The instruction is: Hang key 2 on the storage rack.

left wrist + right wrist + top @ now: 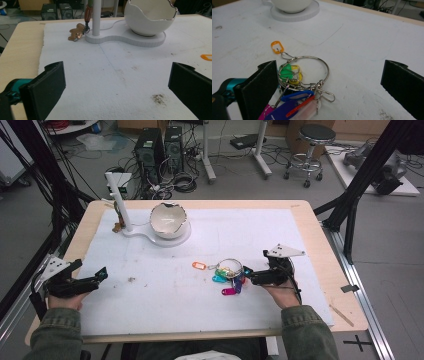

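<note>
Reaching for: the key ring (308, 72), a steel hoop with coloured tags (294, 105) clipped on, lying flat on the white mat (200, 290) at the near right.
Right gripper (247, 272): jaws spread wide with nothing between them; the ring sits just ahead of and beside its left jaw.
Left gripper (103, 272): jaws wide apart, holding nothing, hovering at the near left, well apart from the ring.
Risk, thin hoop: the wire lies flat on the mat, so the pads may close above it and slip off.
Risk, loose tags: pinching one plastic tag instead of the hoop could let the bunch swing or unclip.
Risk, orange tag (277, 46): it trails toward the far side on its own clip and may drag or snag.
Risk, bowl (168, 219): the stand (120, 202) on the far left is near any path that way.
</note>
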Available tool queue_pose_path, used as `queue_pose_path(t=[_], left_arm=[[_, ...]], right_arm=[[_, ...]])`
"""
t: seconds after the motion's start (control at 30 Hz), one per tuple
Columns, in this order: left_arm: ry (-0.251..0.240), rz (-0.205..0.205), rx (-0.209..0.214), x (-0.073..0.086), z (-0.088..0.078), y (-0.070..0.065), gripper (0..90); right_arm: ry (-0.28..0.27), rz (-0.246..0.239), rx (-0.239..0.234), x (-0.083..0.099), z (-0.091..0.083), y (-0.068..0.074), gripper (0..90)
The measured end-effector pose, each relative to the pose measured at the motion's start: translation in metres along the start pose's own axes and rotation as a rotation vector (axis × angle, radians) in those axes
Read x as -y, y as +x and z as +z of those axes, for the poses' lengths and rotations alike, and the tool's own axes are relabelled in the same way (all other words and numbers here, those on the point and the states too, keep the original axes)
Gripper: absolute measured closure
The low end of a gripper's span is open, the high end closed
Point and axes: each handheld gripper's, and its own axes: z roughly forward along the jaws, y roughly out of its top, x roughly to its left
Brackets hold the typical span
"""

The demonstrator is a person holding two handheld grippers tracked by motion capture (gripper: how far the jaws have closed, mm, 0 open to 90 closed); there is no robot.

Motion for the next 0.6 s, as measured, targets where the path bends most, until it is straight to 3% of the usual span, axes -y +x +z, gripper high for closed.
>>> queue_pose_path(t=[0.4, 0.6], left_arm=[[-0.001, -0.008, 0.004, 0.001, 0.001, 0.001, 1.7], [0.004, -0.008, 0.011, 0.001, 0.001, 0.0, 1.7]], right_arm=[[0.105, -0.005, -0.051, 0.003, 0.016, 0.004, 0.6], [0.203, 0.006, -0.078, 0.007, 0.023, 0.007, 4.8]])
